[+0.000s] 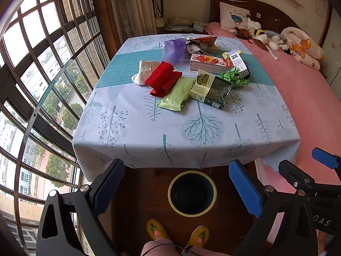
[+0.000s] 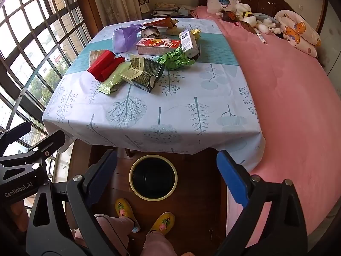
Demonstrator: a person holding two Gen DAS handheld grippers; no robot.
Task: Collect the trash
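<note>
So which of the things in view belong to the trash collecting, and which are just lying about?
Belongs to the job:
red wrapper
light green packet
dark printed box
crumpled green paper
purple bag
bin on the floor

Just lying about:
pillow
plush toys
pen on the bed
stacked papers

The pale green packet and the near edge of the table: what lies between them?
Nothing. In both views, from the pale green packet to the table edge there is only bare printed tablecloth.
</note>
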